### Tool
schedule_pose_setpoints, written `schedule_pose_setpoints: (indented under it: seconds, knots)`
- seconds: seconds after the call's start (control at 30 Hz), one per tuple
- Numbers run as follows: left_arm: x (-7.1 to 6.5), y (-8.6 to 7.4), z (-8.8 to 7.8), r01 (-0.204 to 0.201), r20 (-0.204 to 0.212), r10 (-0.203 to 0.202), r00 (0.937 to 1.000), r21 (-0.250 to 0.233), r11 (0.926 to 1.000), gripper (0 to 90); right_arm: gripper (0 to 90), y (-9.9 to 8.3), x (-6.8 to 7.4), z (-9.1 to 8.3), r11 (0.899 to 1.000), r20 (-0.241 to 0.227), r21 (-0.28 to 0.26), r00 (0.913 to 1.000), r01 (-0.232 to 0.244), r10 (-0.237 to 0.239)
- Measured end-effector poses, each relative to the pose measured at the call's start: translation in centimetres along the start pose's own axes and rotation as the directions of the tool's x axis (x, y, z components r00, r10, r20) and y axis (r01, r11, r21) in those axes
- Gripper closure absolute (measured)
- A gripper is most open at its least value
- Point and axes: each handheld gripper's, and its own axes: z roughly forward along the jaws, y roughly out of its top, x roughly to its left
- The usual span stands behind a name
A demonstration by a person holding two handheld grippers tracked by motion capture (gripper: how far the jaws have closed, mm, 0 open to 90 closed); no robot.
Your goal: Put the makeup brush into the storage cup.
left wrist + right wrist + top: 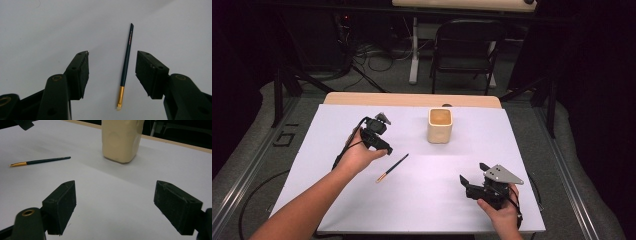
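High view: a thin dark brush (392,168) with a gold ferrule lies mid-sheet on the white table (362,210), at 7 o'clock from a cream cup (440,125). The left gripper (384,148) hovers just beside it, jaws spread. The right gripper (472,186), at 4 o'clock, is spread too, holding nothing.

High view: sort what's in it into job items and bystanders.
Likely job items: brush lying on the white sheet, between the open left gripper's jaws; cream cup, upright; right gripper, open.

Bystanders: folding chair, floor cables, table.
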Motion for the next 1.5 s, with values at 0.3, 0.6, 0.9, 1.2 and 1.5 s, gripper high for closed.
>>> schedule_pose_setpoints:
  seconds: [0.3, 0.6, 0.9, 1.2, 1.5]
  knots:
    - [0.1, 0.0, 0.4, 0.018, -0.005, -0.017, 0.9998, 0.05, 0.9986, 45.1, 17.9, 0.0, 0.0, 0.0, 1.0, -0.001, 0.002, 1.0, 0.001, -0.001]
    - [0.3, 0.0, 0.6, 0.025, -0.001, -0.025, 0.9997, 0.08, 0.9965, 45.1, 18.0, 0.0, 0.0, 0.0, 1.0, -0.002, 0.001, 1.0, 0.002, -0.002]
    - [0.4, 0.0, 0.8, 0.029, -0.001, -0.029, 0.9996, 0.092, 0.9954, 45.1, 18.0, 0.0, 0.0, 0.1, 1.0, -0.003, -0.002, 1.0, 0.002, -0.002]
    - [0.4, 0.0, 1.0, 0.038, -0.002, -0.038, 0.9993, 0.106, 0.9936, 45.4, 18.0, 0.0, 0.0, 0.1, 1.0, -0.004, 0.001, 1.0, 0.002, -0.002]
    - [0.4, 0.0, 1.1, 0.04, -0.001, -0.04, 0.9992, 0.114, 0.9927, 45.8, 18.1, 0.0, 0.0, 0.0, 1.0, -0.004, 0.005, 1.0, 0.002, -0.002]
